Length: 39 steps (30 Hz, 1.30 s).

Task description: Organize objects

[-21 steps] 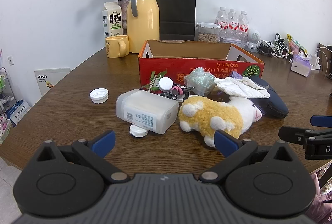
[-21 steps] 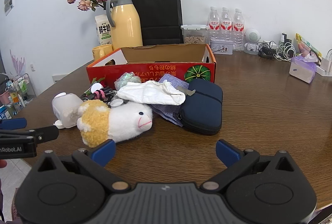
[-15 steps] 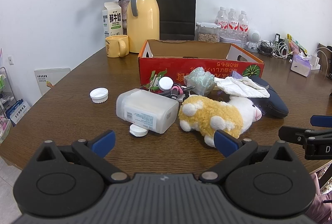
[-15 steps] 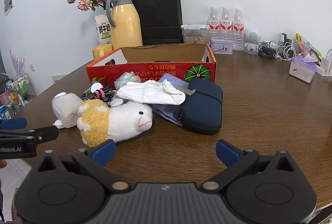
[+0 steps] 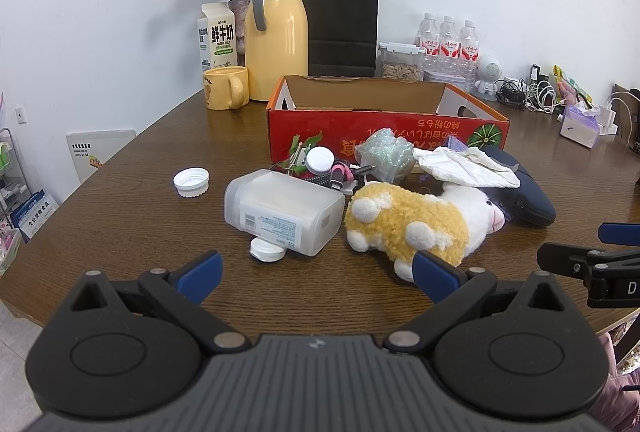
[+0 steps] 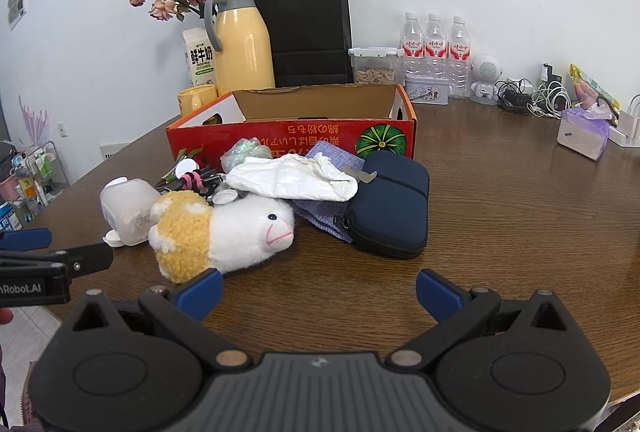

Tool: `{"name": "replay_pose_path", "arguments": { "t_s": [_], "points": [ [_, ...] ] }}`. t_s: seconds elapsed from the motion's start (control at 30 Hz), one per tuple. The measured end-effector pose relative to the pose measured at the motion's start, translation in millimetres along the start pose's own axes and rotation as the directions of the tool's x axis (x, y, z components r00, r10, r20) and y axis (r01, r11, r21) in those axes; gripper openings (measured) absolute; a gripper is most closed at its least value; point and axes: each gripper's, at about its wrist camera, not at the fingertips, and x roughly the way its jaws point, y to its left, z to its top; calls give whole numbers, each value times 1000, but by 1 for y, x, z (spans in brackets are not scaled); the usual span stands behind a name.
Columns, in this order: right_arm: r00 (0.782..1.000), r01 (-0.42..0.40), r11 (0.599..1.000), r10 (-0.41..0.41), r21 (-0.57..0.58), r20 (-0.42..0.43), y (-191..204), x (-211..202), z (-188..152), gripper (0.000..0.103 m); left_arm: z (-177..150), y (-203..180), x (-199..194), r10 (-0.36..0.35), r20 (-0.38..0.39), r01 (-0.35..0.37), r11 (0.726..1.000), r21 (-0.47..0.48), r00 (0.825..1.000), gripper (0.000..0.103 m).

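Table clutter awaiting sorting — nothing picked up yet.
Left gripper [image 5: 316, 272] and right gripper [image 6: 318, 288]: fingers spread wide, empty, poised for a first pick; beyond, toy sheep [image 6: 224, 230], plastic jar [image 5: 282, 210], navy pouch [image 6: 390, 202]; farthest, open red box [image 6: 292, 136] — likely their destination.

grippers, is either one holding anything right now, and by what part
Nothing is held. The left gripper and right gripper are both open over bare table, short of the plush sheep.
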Motion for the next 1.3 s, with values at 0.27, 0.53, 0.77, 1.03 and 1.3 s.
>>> {"name": "replay_pose_path", "arguments": {
  "t_s": [0.27, 0.53, 0.77, 1.03, 1.3],
  "points": [
    [1000, 0, 1000, 0, 0, 0, 1, 0, 0, 103, 0, 0, 0, 0, 0, 0, 1000, 0, 1000, 103],
    [1000, 0, 1000, 0, -1, 0, 1, 0, 0, 103, 0, 0, 0, -1, 0, 1, 1000, 0, 1000, 103],
    [1000, 0, 1000, 0, -1, 0, 1, -1, 1, 103, 0, 0, -1, -1, 1, 1, 1000, -1, 1000, 103],
    [1000, 0, 1000, 0, -3, 0, 0, -1, 3, 103, 2, 2, -3, 0, 3, 0, 1000, -7, 1000, 103],
    [1000, 9, 1000, -9, -23, 9, 0, 2, 10, 103, 9, 13, 2, 21, 25, -20, 999, -36, 999, 103]
  ]
}}
